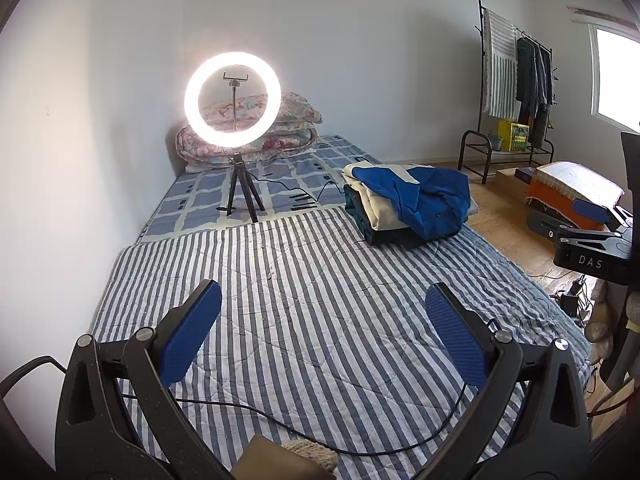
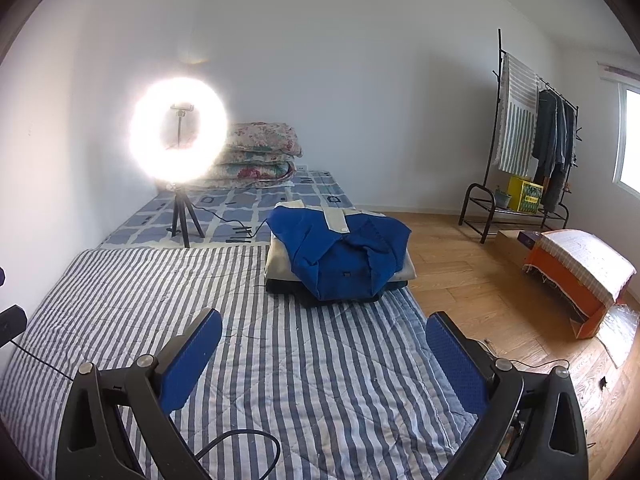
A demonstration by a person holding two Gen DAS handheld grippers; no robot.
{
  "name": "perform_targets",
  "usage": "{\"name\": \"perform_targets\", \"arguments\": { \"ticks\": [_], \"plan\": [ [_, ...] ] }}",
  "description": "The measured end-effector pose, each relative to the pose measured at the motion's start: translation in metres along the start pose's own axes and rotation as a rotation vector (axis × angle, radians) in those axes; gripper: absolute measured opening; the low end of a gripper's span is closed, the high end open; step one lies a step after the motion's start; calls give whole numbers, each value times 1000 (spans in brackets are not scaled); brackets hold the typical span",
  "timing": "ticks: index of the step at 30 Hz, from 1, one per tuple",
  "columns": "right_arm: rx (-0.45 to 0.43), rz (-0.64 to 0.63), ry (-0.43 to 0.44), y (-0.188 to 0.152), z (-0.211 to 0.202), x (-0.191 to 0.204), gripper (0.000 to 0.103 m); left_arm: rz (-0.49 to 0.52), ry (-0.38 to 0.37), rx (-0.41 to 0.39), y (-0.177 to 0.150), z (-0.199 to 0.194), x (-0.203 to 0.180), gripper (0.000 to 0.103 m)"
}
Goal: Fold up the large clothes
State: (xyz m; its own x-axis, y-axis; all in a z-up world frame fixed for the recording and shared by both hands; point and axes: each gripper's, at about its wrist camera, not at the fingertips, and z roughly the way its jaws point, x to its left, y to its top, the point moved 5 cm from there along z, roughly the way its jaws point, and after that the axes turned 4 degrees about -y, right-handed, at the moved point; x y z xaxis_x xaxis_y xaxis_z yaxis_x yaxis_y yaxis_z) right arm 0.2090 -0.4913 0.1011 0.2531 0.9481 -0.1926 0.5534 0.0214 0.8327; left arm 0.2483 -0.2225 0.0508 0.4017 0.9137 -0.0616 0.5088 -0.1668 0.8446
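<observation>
A stack of folded clothes lies on the right side of the striped bed cover (image 1: 304, 280). A blue garment (image 1: 428, 196) with a cream collar strip lies on top, over a cream piece and dark pieces. The stack also shows in the right wrist view (image 2: 340, 256), on the same bed cover (image 2: 304, 360). My left gripper (image 1: 323, 320) is open and empty above the middle of the cover, well short of the stack. My right gripper (image 2: 324, 350) is open and empty, a little nearer the stack. It also shows at the right edge of the left wrist view (image 1: 588, 216).
A lit ring light on a tripod (image 1: 232, 100) stands on the checked sheet at the far end, with floral quilts (image 1: 276, 128) behind it. A black cable (image 1: 320, 436) runs over the near cover. A clothes rack (image 2: 532, 148) and an orange box (image 2: 576, 276) stand on the wooden floor at right.
</observation>
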Motion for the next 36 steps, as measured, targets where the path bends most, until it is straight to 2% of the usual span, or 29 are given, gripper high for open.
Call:
{"name": "perform_targets", "arguments": {
  "ticks": [16, 36],
  "plan": [
    [-1, 2, 5, 1, 0, 2, 103, 13, -2, -31, 6, -13, -3, 103],
    [8, -12, 15, -1, 2, 6, 103, 9, -9, -31, 8, -14, -5, 103]
  ]
}}
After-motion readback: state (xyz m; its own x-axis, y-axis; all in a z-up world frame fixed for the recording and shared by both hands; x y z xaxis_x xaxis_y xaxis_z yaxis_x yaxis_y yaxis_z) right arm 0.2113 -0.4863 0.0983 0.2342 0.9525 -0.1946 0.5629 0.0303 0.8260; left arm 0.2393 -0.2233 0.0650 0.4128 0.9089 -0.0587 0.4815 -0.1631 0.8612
